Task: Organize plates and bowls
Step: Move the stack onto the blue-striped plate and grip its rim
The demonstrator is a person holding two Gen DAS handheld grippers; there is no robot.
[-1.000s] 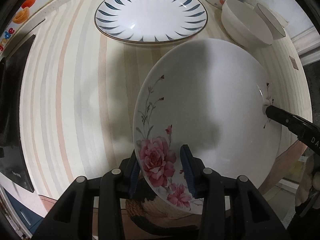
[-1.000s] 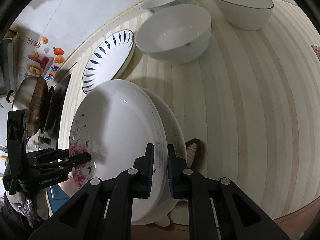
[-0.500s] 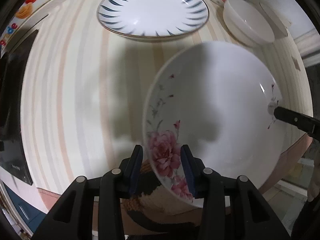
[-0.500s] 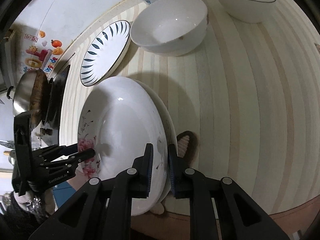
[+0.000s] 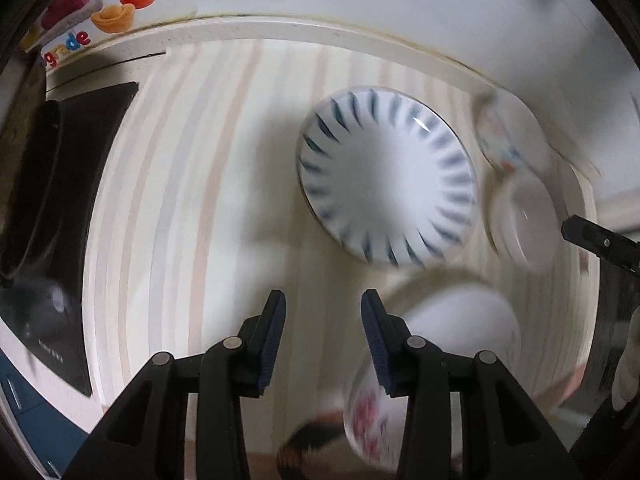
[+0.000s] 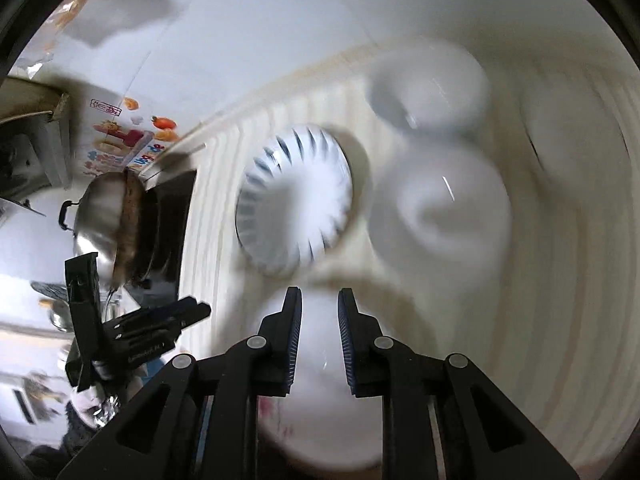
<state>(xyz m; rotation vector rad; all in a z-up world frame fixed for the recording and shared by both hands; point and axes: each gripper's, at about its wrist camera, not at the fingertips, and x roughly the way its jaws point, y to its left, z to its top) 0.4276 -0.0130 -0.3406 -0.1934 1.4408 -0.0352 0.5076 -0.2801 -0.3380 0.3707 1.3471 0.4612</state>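
Observation:
The pink-flower plate [image 5: 452, 344] lies on the striped counter [image 5: 200, 216] at its near edge, blurred; in the right wrist view it [image 6: 320, 396] sits just under my fingers. My left gripper [image 5: 323, 340] is open and empty, above the counter left of that plate. My right gripper [image 6: 319, 340] is open and empty over the plate. The blue-petal plate [image 5: 386, 176] lies farther back, and also shows in the right wrist view [image 6: 294, 204]. White bowls [image 6: 444, 212] stand to its right. Both views are motion-blurred.
A black stove top [image 5: 60, 208] lies left of the counter, with a steel pot [image 6: 100, 216] on it. A wall with fruit stickers [image 5: 120, 4] runs behind. A patterned bowl [image 5: 508, 136] and a white bowl [image 5: 524, 220] stand at the back right.
Both grippers have let go of the flower plate and opened. The plate now rests on the counter. Both grippers have pulled back and up, so more of the wall shows.

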